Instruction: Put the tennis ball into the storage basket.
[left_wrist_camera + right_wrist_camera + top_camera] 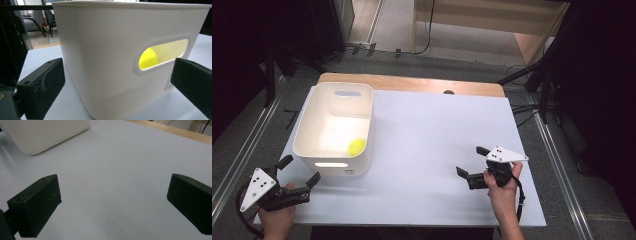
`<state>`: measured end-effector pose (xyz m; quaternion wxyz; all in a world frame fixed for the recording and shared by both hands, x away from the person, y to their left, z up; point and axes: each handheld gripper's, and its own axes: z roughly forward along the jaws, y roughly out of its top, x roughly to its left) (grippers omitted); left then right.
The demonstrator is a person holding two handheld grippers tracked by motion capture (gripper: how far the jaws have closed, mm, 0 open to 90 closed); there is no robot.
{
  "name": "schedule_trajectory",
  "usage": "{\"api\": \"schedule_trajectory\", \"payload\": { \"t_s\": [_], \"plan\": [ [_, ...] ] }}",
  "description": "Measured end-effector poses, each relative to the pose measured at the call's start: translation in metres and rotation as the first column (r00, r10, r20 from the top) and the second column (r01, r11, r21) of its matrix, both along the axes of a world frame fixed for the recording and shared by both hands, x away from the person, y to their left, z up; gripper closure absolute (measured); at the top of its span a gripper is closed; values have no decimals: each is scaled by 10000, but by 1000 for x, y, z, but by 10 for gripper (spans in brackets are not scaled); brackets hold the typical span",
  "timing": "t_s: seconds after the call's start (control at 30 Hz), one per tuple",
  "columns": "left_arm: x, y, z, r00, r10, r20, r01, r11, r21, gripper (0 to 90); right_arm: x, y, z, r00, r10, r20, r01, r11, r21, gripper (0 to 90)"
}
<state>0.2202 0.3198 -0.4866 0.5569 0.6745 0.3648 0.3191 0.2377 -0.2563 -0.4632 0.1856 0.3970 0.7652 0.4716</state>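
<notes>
From above, the white bin (pixel 334 127) holds a yellow ball (pixel 357 146) in its near right corner; the left gripper (pixel 298 170), jaws apart, sits just beside the bin's near wall, the right gripper (pixel 472 162), also spread, well apart. The left gripper view faces the bin's handle slot (pixel 163 55), the ball (pixel 148 58) behind it. The right gripper view shows bare table (pixel 120 170) before the bin (pixel 42 135).

White-topped table (pixel 427 150) with wooden far edge; white bin (pixel 314 130) standing at its left

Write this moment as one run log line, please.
left gripper: open, near bin | right gripper: open, empty | yellow ball: in bin
</notes>
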Motion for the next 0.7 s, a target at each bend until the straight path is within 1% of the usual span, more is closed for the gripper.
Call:
{"api": "schedule_trajectory", "payload": {
  "t_s": [0.07, 0.1, 0.23, 0.27, 0.43, 0.5, 0.53, 0.57, 0.7],
  "plan": [
    [0, 0, 0, 10000, -5, -9, 5, 10000, 1, 0, -4, -4, -3, 9999, -118, 70, 117, 9998, 143, 0],
    [0, 0, 0, 10000, 9, -11, -9, 10000, -2, 0, -5, -7, -5, 9997, -118, 201, 115, 9998, 157, 0],
    [0, 0, 0, 10000, 25, -10, -25, 10000, 20, 0, -12, -17, -9, 9989, -344, 310, 333, 9989, 345, 0],
    [0, 0, 0, 10000, 10, 7, -10, 10000, 42, 0, -14, -19, -10, 9989, -400, 254, 390, 9984, 412, 0],
    [0, 0, 0, 10000, 26, -6, -26, 10000, 23, 0, -21, -31, -16, 9979, -585, 272, 573, 9974, 433, 0],
    [0, 0, 0, 10000, 9, -1, -9, 10000, 52, 0, -24, -35, -18, 9973, -682, 273, 667, 9964, 516, 0],
    [0, 0, 0, 10000, 1, 17, -1, 10000, 94, 0, -27, -40, -20, 9962, -816, 292, 798, 9952, 561, 0],
    [0, 0, 0, 10000, 10, 4, -10, 9999, 133, 0, -27, -40, -20, 9962, -816, 292, 798, 9952, 561, 0],
    [0, -1, 0, 10000, 18, -2, -18, 10000, 83, 0, -33, -50, -22, 9944, -989, 379, 968, 9938, 546, 0]
  ]
}}
